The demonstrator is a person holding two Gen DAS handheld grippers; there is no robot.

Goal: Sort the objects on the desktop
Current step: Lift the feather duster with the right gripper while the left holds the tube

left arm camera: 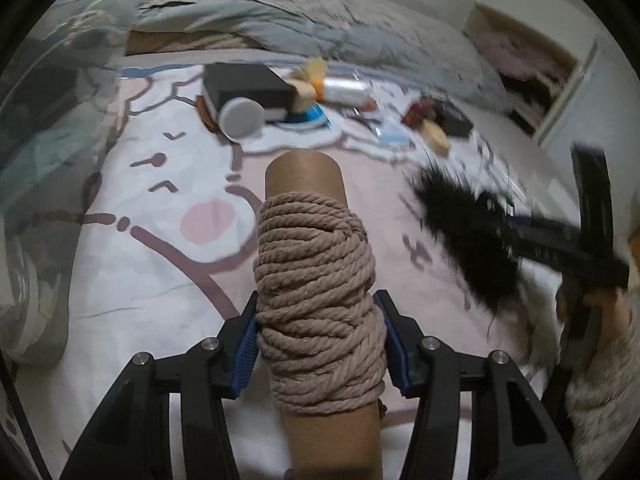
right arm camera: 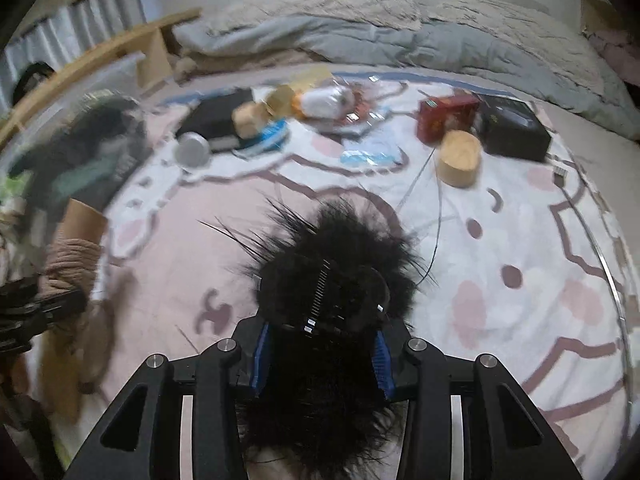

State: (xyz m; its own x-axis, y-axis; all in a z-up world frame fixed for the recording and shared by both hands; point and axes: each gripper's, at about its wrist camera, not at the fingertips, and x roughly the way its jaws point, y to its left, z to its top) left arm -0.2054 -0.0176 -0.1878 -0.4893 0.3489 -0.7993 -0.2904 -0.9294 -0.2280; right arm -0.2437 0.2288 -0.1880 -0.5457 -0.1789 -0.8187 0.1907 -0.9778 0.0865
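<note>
My left gripper [left arm camera: 320, 344] is shut on a cardboard tube wound with beige rope [left arm camera: 316, 300], held above the bed sheet; the tube also shows at the left of the right wrist view [right arm camera: 72, 256]. My right gripper [right arm camera: 320, 356] is shut on a black furry hair clip [right arm camera: 332, 280] with a metal comb strip, held above the sheet; the clip also shows at the right of the left wrist view [left arm camera: 464, 232]. Both held things are off the surface.
On the pink-and-white sheet [right arm camera: 520, 240] lie a black box [left arm camera: 248, 84] with a white round lid [left arm camera: 242, 117], a red box [right arm camera: 446, 116], a black case [right arm camera: 514, 128], a round wooden container [right arm camera: 458, 158] and small packets. A grey duvet [right arm camera: 400, 40] lies behind.
</note>
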